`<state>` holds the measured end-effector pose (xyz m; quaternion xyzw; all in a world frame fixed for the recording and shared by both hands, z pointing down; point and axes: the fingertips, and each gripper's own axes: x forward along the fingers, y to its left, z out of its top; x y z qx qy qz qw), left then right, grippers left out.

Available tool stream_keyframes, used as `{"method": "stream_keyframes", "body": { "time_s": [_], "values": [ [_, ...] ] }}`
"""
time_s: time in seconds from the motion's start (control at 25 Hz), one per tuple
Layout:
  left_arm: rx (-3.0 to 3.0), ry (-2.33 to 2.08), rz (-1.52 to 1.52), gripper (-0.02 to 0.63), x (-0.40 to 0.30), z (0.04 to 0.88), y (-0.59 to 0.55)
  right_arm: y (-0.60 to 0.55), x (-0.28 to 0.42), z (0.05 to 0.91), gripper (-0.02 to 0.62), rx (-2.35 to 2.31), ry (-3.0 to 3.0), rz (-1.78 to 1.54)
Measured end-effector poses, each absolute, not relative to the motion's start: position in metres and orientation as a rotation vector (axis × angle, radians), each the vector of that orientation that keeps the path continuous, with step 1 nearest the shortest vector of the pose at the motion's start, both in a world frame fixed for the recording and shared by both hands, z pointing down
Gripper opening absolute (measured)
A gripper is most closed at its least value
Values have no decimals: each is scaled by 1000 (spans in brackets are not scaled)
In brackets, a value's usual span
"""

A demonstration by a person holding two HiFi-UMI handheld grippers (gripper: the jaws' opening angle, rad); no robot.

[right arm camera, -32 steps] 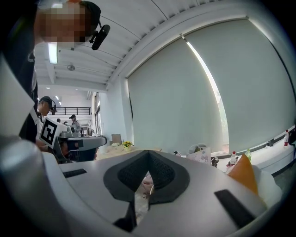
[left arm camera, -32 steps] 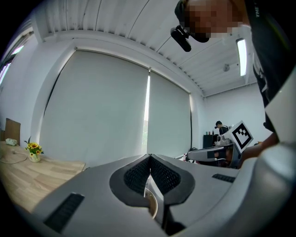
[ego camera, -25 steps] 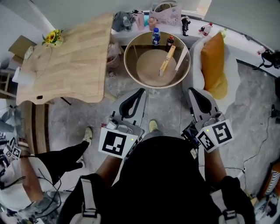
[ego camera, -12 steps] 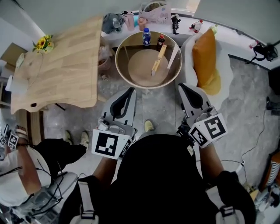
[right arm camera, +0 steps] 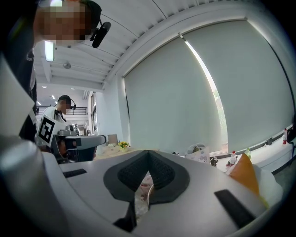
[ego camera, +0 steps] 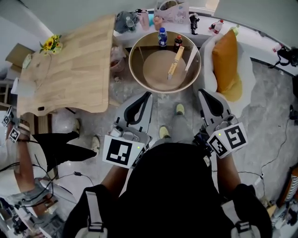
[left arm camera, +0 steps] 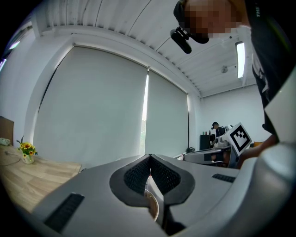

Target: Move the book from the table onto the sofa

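The book (ego camera: 175,62), narrow and tan, lies on the round wooden table (ego camera: 139,69) in the head view, next to a white strip (ego camera: 192,58). The sofa (ego camera: 244,74) is a white armchair with an orange cushion (ego camera: 224,62), just right of the table. My left gripper (ego camera: 146,95) and right gripper (ego camera: 203,93) are held low in front of my body, short of the table, both shut and empty. In the left gripper view the left gripper's (left arm camera: 149,160) pads meet. The right gripper (right arm camera: 148,155) shows the same in its own view.
A long wooden table (ego camera: 70,69) with a small flower pot (ego camera: 50,44) stands to the left. Two bottles (ego camera: 162,38) stand at the round table's far rim. Bags and small items (ego camera: 170,11) line the far ledge. A second person (ego camera: 28,158) with marker cubes stands at the left. My shoes (ego camera: 179,109) are on the grey floor.
Both grippers keep their pose in front of me. My feet have stepped toward the round table. The person on the left has shifted their legs further left.
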<state>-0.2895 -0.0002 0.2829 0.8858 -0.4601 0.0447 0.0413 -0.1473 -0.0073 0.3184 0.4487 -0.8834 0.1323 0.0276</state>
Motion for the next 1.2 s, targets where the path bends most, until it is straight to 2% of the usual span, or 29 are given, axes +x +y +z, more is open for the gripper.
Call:
{"method": "stream_keyframes", "body": {
  "time_s": [0.2, 0.44, 0.6, 1.2],
  "values": [
    [2693, -1408, 200, 12, -288, 292, -14, -25, -140, 323, 12, 1393, -2728, 421],
    [2768, -1420, 52, 12, -273, 270, -50, -60, -123, 326, 12, 1402, -2720, 401],
    [2701, -1434, 152, 12, -275, 286, -70, -82, -114, 328, 12, 1408, -2710, 391],
    [2679, -1422, 141, 12, -244, 285, -166, -181, -86, 318, 12, 1398, -2703, 375]
  ]
}}
